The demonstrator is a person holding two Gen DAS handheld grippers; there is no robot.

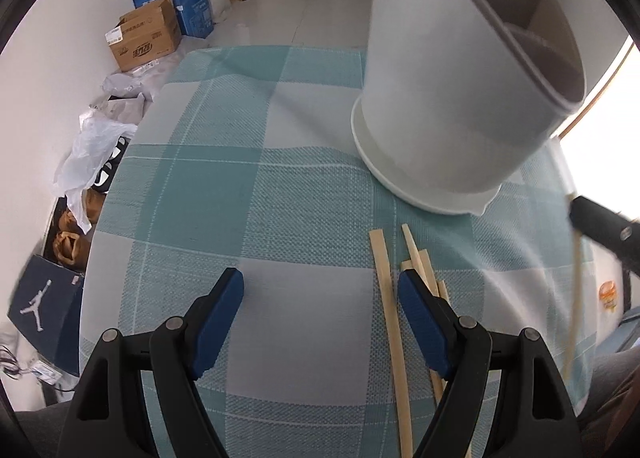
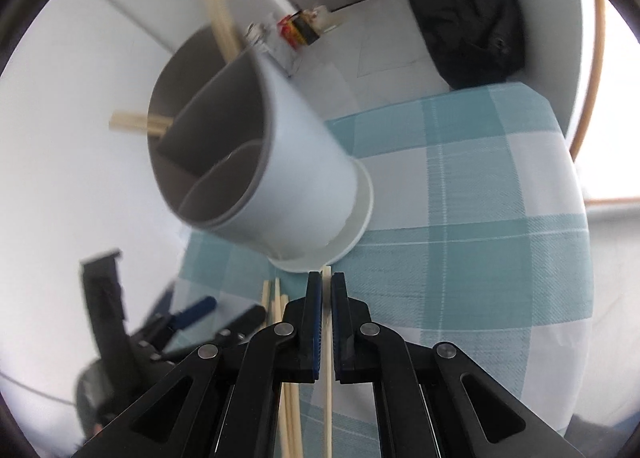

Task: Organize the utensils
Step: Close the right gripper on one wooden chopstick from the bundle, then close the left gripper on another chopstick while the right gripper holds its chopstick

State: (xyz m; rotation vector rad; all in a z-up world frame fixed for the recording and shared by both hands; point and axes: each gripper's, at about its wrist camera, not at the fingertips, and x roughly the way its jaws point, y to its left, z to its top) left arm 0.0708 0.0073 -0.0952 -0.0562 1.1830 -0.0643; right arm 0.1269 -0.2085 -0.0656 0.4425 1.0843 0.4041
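A white utensil holder (image 1: 452, 97) with grey divided compartments stands on the checked tablecloth (image 1: 248, 185); it also shows in the right wrist view (image 2: 288, 177), with chopsticks (image 2: 220, 17) sticking out of its far compartment. Several wooden chopsticks (image 1: 390, 306) lie on the cloth in front of it. My left gripper (image 1: 320, 298) is open and empty, just left of them, its right finger over some. My right gripper (image 2: 326, 306) is shut on one chopstick (image 2: 329, 390) and holds it above the cloth near the holder's base. Other loose chopsticks (image 2: 276, 306) lie to its left.
The table's left edge drops to a floor with cardboard boxes (image 1: 146, 35), plastic bags (image 1: 96, 145) and a shoe box (image 1: 44, 310). A black jacket (image 2: 464, 1) hangs beyond the table's far side. The left gripper (image 2: 192, 318) shows low left in the right wrist view.
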